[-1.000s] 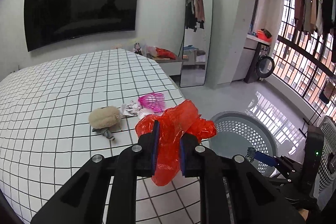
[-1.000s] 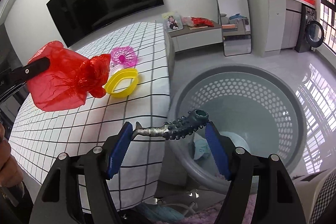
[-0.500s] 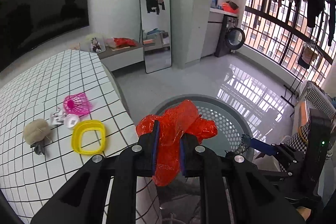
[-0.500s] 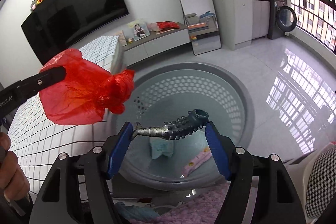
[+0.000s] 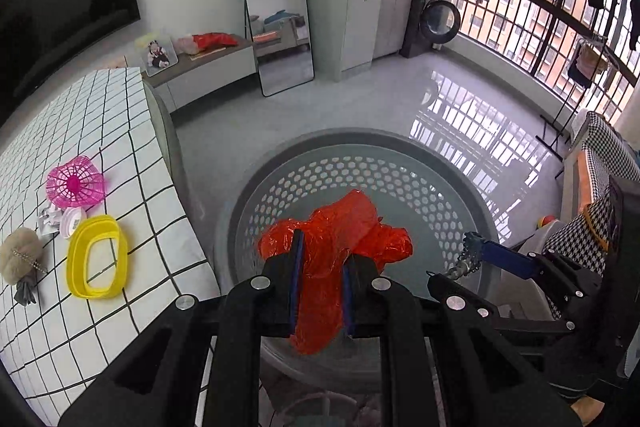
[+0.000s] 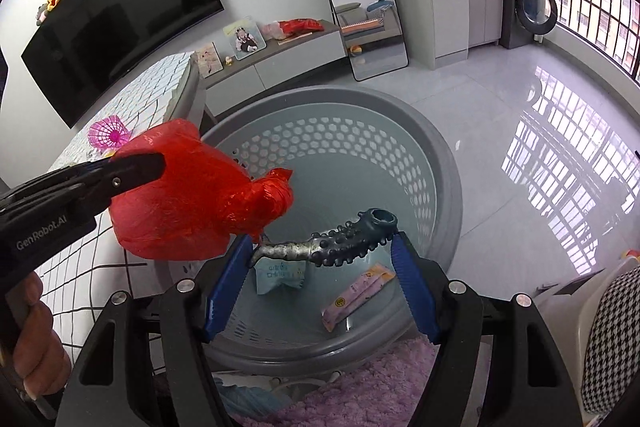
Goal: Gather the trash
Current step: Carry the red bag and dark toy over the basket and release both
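My left gripper (image 5: pixel 320 285) is shut on a crumpled red plastic bag (image 5: pixel 332 247) and holds it over the grey perforated basket (image 5: pixel 400 151) on the floor. The bag also shows in the right wrist view (image 6: pixel 188 195), at the basket's left rim. My right gripper (image 6: pixel 320 275) holds a dark knobbly rubber piece (image 6: pixel 340 239) between its blue pads, above the basket (image 6: pixel 444 163). A pale blue packet (image 6: pixel 280 275) and a pink wrapper (image 6: pixel 356 291) lie on the basket's floor.
On the checked bed (image 5: pixel 52 327) to the left lie a yellow ring (image 5: pixel 96 259), a pink mesh cup (image 5: pixel 74 181), a white lid (image 5: pixel 72 223) and a beige pompom (image 5: pixel 20 255). A purple rug (image 6: pixel 360 387) lies in front of the basket. A checked chair (image 5: pixel 600 163) stands at right.
Both grippers have swung from the bed to over the basket, still holding the red bag and the dark rubber piece. The bed items now lie off to the left.
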The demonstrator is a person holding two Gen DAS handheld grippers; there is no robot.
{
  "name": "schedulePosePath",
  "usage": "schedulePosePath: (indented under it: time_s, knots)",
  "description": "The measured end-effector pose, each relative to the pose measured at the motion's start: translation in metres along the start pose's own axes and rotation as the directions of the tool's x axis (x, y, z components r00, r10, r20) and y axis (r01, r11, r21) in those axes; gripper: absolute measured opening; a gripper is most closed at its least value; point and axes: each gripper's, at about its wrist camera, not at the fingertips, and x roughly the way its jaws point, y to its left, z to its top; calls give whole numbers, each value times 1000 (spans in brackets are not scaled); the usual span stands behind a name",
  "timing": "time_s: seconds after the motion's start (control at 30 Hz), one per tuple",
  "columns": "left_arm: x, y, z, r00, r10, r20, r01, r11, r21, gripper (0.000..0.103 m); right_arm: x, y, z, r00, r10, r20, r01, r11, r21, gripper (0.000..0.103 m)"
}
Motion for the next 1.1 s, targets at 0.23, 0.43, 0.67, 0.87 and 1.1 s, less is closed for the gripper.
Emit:
schedulePosePath:
  time_s: [0.23,0.43,0.67,0.87,1.1]
  knots:
    - [11,-2,4,999,11,-30,-11,1000,3,16,10,2,6,1000,-4,-21,4,1000,0,69]
    - [19,4,1,998,18,-57,-19,1000,-10,16,11,-2,6,1000,-5,-18,5,1000,4,69]
    - [12,6,2,998,39,-43,-39,999,-14,39,6,-3,8,1000,-6,-2,6,1000,14,76]
    - [3,10,2,998,57,-13,-58,998,-22,61,3,-3,7,1000,-3,12,3,1000,18,81]
    - [-1,15,0,998,66,-5,-66,997,-33,68,1,-1,4,1000,1,18,-1,1000,19,81]
